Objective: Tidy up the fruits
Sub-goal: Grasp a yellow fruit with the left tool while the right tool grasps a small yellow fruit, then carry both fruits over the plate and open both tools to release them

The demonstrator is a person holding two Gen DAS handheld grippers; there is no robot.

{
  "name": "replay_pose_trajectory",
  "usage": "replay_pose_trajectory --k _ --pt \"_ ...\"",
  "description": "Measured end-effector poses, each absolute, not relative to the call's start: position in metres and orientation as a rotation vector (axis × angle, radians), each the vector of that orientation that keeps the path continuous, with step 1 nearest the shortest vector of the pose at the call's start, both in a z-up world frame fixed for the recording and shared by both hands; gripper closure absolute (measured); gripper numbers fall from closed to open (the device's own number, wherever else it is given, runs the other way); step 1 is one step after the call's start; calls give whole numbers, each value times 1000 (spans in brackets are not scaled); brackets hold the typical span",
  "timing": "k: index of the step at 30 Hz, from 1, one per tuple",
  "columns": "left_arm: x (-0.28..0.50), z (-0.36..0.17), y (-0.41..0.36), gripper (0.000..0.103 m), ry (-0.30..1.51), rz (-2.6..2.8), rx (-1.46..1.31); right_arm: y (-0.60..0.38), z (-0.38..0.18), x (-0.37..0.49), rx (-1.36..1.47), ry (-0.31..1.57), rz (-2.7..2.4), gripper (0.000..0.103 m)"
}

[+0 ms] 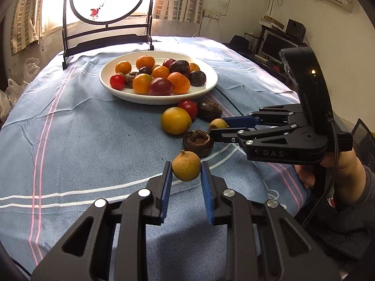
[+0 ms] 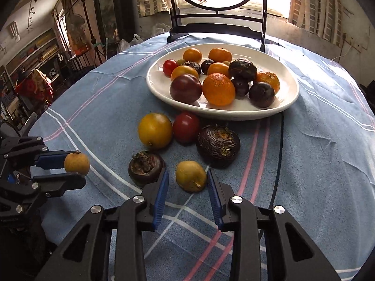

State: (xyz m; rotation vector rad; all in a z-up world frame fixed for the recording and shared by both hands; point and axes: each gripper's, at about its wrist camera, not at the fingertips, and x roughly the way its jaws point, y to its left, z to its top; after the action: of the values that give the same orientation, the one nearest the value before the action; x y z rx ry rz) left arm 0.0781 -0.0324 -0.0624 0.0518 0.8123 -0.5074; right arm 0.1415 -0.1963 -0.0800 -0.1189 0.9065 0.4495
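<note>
My left gripper (image 1: 186, 167) is shut on a small tan longan (image 1: 186, 165), held just above the cloth; it also shows in the right wrist view (image 2: 76, 162). My right gripper (image 2: 188, 178) is open around a second yellow-tan longan (image 2: 191, 175) lying on the cloth, fingers apart from it; the left wrist view shows it too (image 1: 218, 124). Loose on the cloth lie a yellow fruit (image 2: 155, 130), a red tomato (image 2: 186, 126) and two dark water chestnuts (image 2: 218, 141) (image 2: 145, 166). A white plate (image 2: 290, 96) holds several oranges, tomatoes and dark fruits.
A blue striped cloth (image 2: 316, 154) covers the table. A black framed round screen (image 1: 107, 30) stands behind the plate at the far edge. Shelves and clutter lie beyond the table's left side, a desk with monitor (image 1: 276, 44) beyond the right.
</note>
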Motion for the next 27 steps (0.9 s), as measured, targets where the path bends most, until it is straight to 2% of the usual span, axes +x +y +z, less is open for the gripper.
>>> replay_pose_trajectory --k 2,8,15,20,27 --pt "79 -62 -31 79 809 -509 44 -198 -79 141 -103 899 449 76" --pt "80 -55 -26 79 796 -501 28 -218 -69 132 -12 844 427 76" --pt "95 -43 -23 79 777 -494 1 -257 -30 131 112 749 432 76" --pt "130 -27 -25 79 749 -489 -30 -265 -8 168 143 713 411 76" --pt "218 -16 -36 79 782 -489 -83 -244 -5 250 130 723 368 76"
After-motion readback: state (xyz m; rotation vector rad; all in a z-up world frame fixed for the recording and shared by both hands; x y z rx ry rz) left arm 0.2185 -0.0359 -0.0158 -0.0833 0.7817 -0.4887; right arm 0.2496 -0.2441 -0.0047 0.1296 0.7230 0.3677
